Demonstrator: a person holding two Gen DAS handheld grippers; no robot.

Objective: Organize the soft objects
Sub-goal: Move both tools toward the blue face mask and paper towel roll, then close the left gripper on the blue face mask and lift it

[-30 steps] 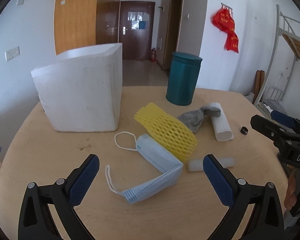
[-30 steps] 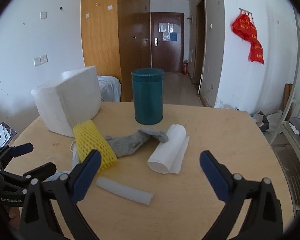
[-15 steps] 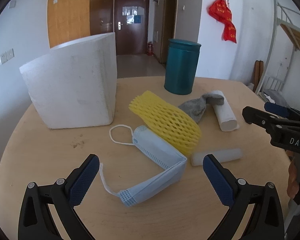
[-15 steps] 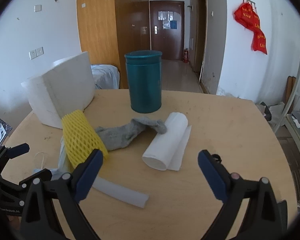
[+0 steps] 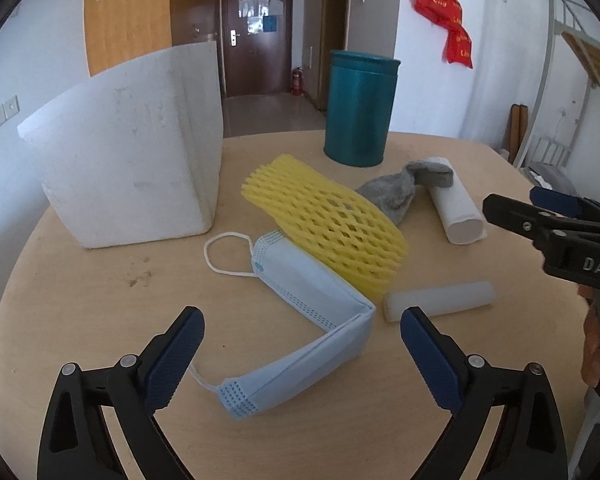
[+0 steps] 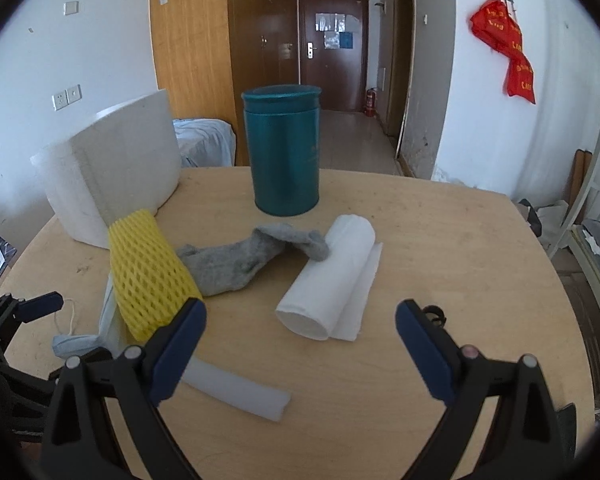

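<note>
A folded blue face mask [image 5: 312, 320] lies just ahead of my open, empty left gripper [image 5: 302, 328]. Behind it lie a yellow foam net sleeve [image 5: 328, 224], a grey sock [image 5: 396, 190], a white paper roll [image 5: 458, 210] and a translucent white tube [image 5: 440, 300]. In the right wrist view my right gripper [image 6: 300, 326] is open and empty, with the paper roll [image 6: 332, 276] just ahead between its fingers, the sock [image 6: 240, 258] and yellow sleeve [image 6: 148, 272] to the left, and the tube [image 6: 236, 392] low beside the left finger.
A white foam box [image 5: 128, 172] stands at the back left of the round wooden table [image 5: 80, 320]. A teal canister [image 5: 358, 108] stands at the back centre. A small black ring [image 6: 434, 312] lies near the right finger. The table edge is close on the right.
Both grippers have moved forward and lower toward the objects. The mask and the paper roll look nearer. Nothing on the table has moved.
</note>
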